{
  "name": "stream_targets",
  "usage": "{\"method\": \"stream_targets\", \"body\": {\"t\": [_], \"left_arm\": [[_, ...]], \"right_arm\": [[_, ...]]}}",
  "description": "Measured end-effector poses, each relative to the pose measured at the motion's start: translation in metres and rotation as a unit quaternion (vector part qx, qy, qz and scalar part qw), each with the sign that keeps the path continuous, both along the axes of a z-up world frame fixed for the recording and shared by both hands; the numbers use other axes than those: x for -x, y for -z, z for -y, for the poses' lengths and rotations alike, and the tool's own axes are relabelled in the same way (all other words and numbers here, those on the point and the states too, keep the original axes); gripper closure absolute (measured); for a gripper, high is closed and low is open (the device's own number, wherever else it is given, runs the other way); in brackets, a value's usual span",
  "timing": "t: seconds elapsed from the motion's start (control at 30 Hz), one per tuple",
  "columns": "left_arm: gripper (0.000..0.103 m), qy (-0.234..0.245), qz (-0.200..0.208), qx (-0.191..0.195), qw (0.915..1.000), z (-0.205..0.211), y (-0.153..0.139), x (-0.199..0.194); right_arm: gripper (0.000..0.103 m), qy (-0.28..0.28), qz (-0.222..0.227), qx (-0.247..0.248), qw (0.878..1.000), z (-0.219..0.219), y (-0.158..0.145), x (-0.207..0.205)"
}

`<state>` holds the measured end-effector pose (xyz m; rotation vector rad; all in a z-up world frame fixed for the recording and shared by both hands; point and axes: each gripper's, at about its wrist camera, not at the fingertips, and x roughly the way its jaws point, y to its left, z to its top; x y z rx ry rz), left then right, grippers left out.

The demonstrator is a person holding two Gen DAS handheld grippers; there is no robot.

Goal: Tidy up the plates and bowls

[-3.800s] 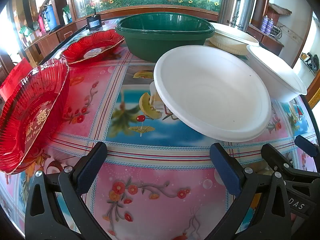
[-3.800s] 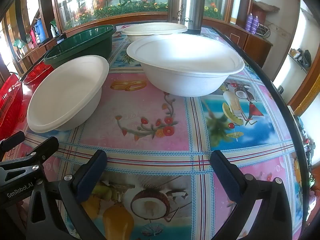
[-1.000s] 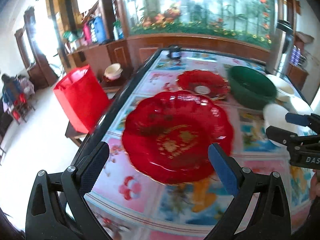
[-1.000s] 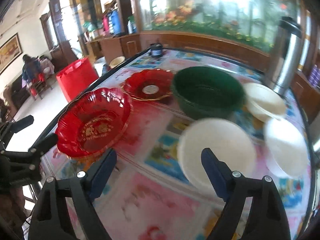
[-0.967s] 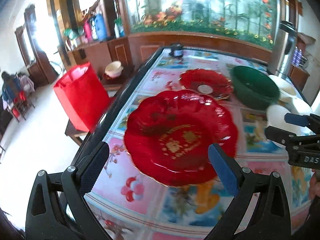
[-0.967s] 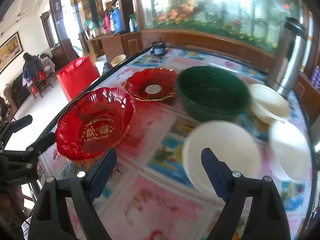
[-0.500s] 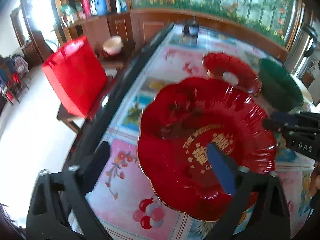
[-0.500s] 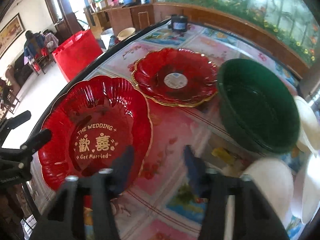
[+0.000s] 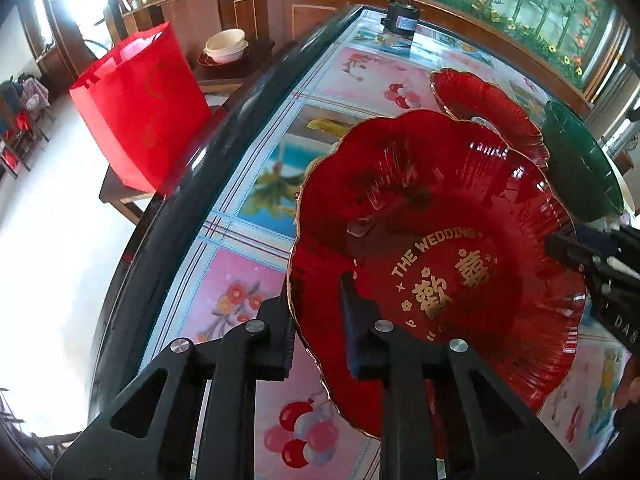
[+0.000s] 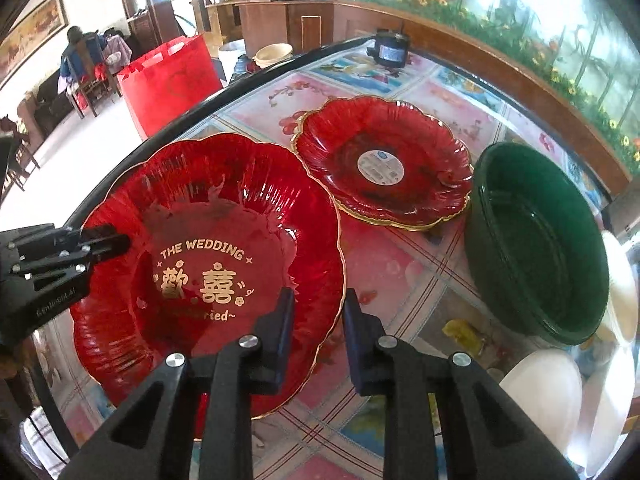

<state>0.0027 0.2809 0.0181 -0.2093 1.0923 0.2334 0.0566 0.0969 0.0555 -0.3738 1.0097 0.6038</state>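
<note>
Red plate (image 9: 420, 208) rim clamped both sides; left hand-held gripper (image 9: 318, 320), right hand-held gripper (image 10: 318, 322) closing.

Bright daylight, blown-out floor, fisheye-warped edges.

Round table (image 10: 256, 96) with dark rim, glass top over a colourful fruit-and-flower printed cloth. On it: red scalloped plate with gold "THE WEDDING" lettering (image 10: 208, 264) near the table edge; stack of red gold-rimmed plates (image 10: 380, 164) with a round white sticker just behind it; dark green basin (image 10: 536, 248) beside that stack; white bowls (image 10: 540, 396) at the right, partly cut off; small dark boxy object (image 10: 390, 51) at the far edge.
</note>
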Motion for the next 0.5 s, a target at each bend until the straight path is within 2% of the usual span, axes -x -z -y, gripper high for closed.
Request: {"method": "stream_targets", "body": {"t": [0.23,0.4,0.5], "left_arm": [[0.084,0.0,0.0,-0.001,1.0,-0.002,0.0,0.004],[0.084,0.001,0.014,-0.001,0.9999,-0.002,-0.013,0.017],[0.084,0.003,0.026,-0.006,0.9996,0.001,-0.022,0.027]], "right_arm": [[0.077,0.006,0.027,0.014,1.0,-0.007,0.003,0.012],[0.077,0.01,0.058,0.009,0.998,-0.005,-0.009,0.031],[0.072,0.01,0.076,0.007,0.997,-0.005,-0.02,0.044]]}}
